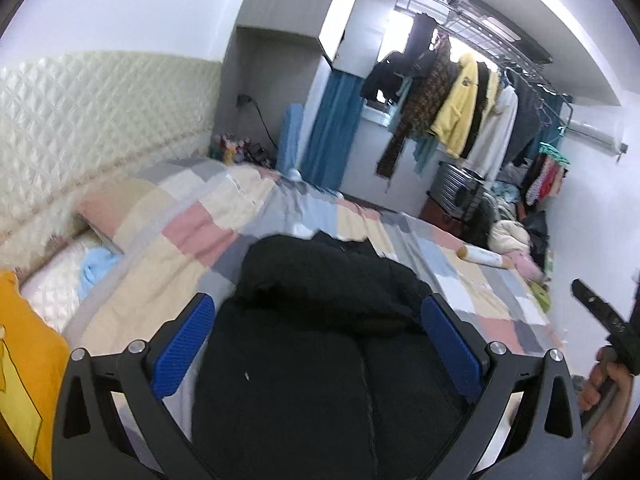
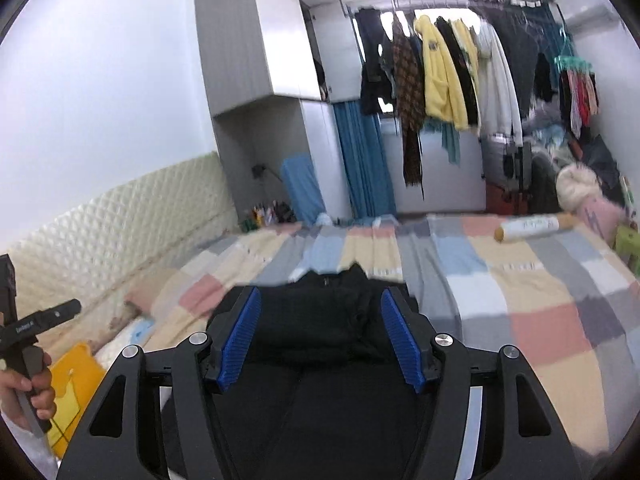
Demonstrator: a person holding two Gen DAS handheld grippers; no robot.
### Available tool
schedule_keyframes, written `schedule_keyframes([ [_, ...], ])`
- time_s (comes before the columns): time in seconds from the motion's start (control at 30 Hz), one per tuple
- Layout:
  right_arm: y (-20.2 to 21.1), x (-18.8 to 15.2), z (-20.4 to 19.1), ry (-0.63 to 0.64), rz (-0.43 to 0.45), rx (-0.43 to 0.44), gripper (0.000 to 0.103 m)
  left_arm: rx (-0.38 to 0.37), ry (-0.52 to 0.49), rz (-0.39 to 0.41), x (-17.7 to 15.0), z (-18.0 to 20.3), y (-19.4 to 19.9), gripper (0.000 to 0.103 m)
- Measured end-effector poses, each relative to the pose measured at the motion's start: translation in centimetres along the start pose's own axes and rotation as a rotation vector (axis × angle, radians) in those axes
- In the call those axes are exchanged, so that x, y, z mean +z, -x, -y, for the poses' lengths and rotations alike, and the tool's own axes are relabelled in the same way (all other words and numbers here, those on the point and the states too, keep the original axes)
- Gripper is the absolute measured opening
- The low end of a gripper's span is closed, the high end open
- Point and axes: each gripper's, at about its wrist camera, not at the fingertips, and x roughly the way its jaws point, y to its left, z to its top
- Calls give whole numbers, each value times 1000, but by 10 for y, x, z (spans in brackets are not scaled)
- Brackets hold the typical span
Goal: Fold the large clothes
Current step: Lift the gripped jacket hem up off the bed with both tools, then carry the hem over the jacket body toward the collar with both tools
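A large black garment (image 1: 320, 320) lies on the patchwork bed cover (image 1: 188, 224), its far part bunched into a fold. My left gripper (image 1: 316, 312) is open and empty, its blue pads wide apart above the garment. In the right wrist view the same black garment (image 2: 320, 320) lies on the bed cover (image 2: 520, 292) under my right gripper (image 2: 320, 304), which is also open and empty. Each hand holding the other gripper shows at a frame edge, the right hand (image 1: 604, 384) and the left hand (image 2: 28, 384).
A quilted cream headboard (image 1: 80, 120) runs along the left. A yellow item (image 1: 24, 360) lies at the near left. A paper roll (image 2: 528, 226) lies on the far right of the bed. Hanging clothes on a rack (image 2: 440, 76) and a cupboard (image 2: 256, 40) stand beyond the bed.
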Motion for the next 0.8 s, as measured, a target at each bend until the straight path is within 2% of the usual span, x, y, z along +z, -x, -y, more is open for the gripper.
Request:
schedule_keyframes([
  [0.1, 1, -16, 23, -23, -93, -3, 61, -44, 11, -81, -15, -14, -6, 103],
  [0.3, 3, -57, 72, -126, -267, 16, 61, -19, 68, -269, -55, -58, -36, 103],
  [0.47, -2, -101, 109, -191, -403, 22, 61, -50, 159, -404, -86, -100, -64, 102],
  [0.6, -16, -135, 136, -270, -527, 66, 61, -76, 218, -504, -109, -127, -87, 102],
  [0.8, -53, -180, 160, -321, -726, 189, 61, -124, 350, -635, -137, -159, -125, 99],
])
